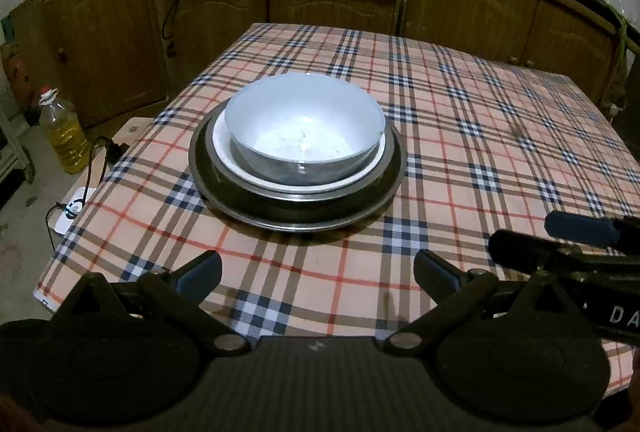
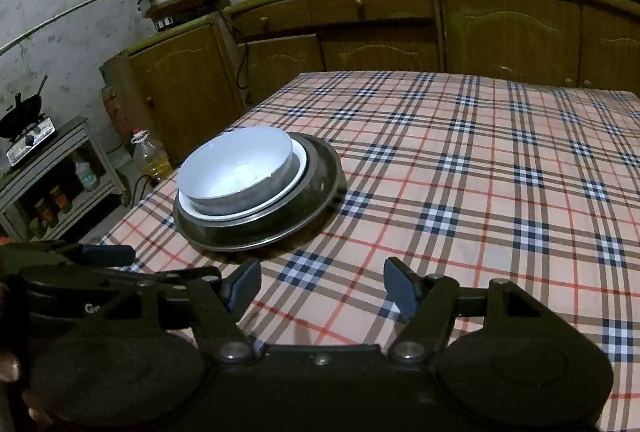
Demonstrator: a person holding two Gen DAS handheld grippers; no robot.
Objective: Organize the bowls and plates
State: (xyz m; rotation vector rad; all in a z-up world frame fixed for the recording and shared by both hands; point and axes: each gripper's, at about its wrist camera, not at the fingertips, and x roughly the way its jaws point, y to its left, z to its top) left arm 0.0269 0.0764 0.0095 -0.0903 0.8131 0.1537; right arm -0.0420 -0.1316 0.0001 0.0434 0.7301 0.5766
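Two grippers hang over the near edge of the checked tablecloth point(image 1: 460, 103), and both look at the same stack. Going from left to right, I see it first in my left wrist view: a white bowl point(image 1: 304, 123) sits in a white plate point(image 1: 224, 147), which sits in a dark metal pan point(image 1: 296, 207), all nested and upright. That stack lies straight ahead of the left gripper point(image 1: 318, 276) and a little beyond its fingertips, near the table's left edge. Being round, it offers no long axis; any rim point serves.

My left gripper's fingers stand wide apart with nothing between them, only cloth below. It points down at a slant toward the stack.

Further right, the right gripper point(image 2: 320, 288) is just beside the left one, and from its view the stack sits ahead and off to the left. Its fingers are also spread wide and empty, tilted down less steeply.

I judge the left hand better lined up, since the bowl is centred between its fingers; the right would have to swing leftward. With everything already nested, the sorting looks close to finished.
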